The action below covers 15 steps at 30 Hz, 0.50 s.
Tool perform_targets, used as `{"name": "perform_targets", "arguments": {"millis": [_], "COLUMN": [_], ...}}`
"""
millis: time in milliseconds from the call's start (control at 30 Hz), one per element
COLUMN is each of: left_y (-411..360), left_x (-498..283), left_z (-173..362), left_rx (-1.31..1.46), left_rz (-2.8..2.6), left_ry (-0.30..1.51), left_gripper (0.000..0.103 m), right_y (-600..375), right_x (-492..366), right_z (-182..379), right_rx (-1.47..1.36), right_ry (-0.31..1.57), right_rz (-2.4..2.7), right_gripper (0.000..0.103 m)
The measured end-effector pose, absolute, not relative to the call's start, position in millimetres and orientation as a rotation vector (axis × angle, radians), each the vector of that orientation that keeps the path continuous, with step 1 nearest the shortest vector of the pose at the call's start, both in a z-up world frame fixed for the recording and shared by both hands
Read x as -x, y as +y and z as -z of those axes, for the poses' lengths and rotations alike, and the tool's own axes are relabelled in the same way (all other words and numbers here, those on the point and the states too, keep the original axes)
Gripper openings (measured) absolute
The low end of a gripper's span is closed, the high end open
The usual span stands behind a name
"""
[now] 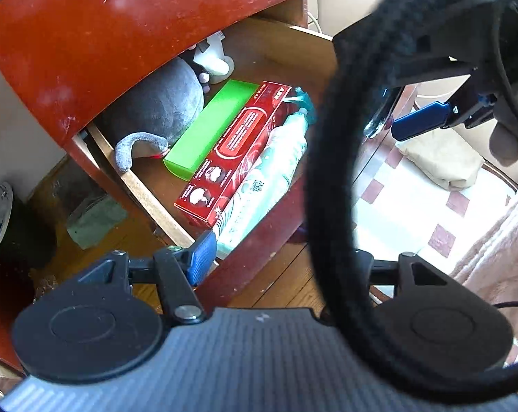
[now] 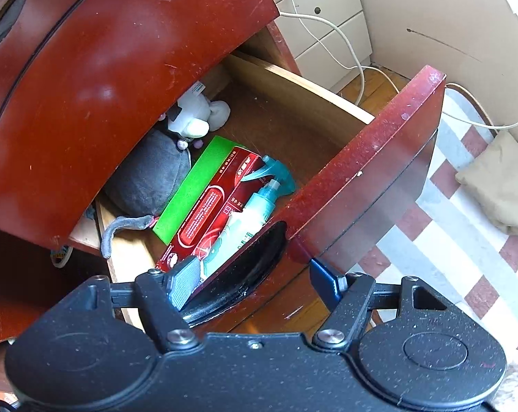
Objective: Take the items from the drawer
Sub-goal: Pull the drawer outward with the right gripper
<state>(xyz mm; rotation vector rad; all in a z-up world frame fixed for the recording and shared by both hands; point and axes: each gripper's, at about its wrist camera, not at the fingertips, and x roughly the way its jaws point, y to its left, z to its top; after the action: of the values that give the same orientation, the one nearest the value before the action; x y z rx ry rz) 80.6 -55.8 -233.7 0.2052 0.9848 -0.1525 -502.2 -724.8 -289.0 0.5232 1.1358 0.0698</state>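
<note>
Overhead, cabinet front shadows plush toy.

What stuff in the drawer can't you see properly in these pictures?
- Grey plush toy: its upper part is hidden under the red cabinet top, both views.
- Spray bottle: its base is cut off by the drawer front, both views.
- Left gripper: a black strap covers one finger, left wrist view.
- Red box: small print unreadable.

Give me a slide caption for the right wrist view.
Open right gripper straddles the pulled-out drawer front, above the spray bottle and red box.
</note>
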Motion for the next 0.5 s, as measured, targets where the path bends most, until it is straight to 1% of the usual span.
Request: {"name": "perform_targets", "arguments": {"millis": [133, 200, 500], "left_y": [-43.8, -40.6, -46.2], "left_x": [-82.7, -81.7, -68.2], "left_z": [232.6, 233.2, 227.8], "left_rx": [-0.133, -0.105, -0.082], "left_rz": [0.197, 0.215, 0.236], "left_ry": [0.968, 0.970, 0.968], "left_gripper": [0.060, 0.060, 0.061], "right_y": [-733.2, -737.5, -739.8], "right_x": [507.1, 511.4, 511.2], "right_z": [293.0, 294.0, 294.6], "right_rx": [-0.581, -0.575, -0.569], "right_ry": [1.194, 1.195, 1.206], "right_rz": [-0.123, -0.135, -0.142], "right_gripper": [0.076, 0.078, 0.078]}}
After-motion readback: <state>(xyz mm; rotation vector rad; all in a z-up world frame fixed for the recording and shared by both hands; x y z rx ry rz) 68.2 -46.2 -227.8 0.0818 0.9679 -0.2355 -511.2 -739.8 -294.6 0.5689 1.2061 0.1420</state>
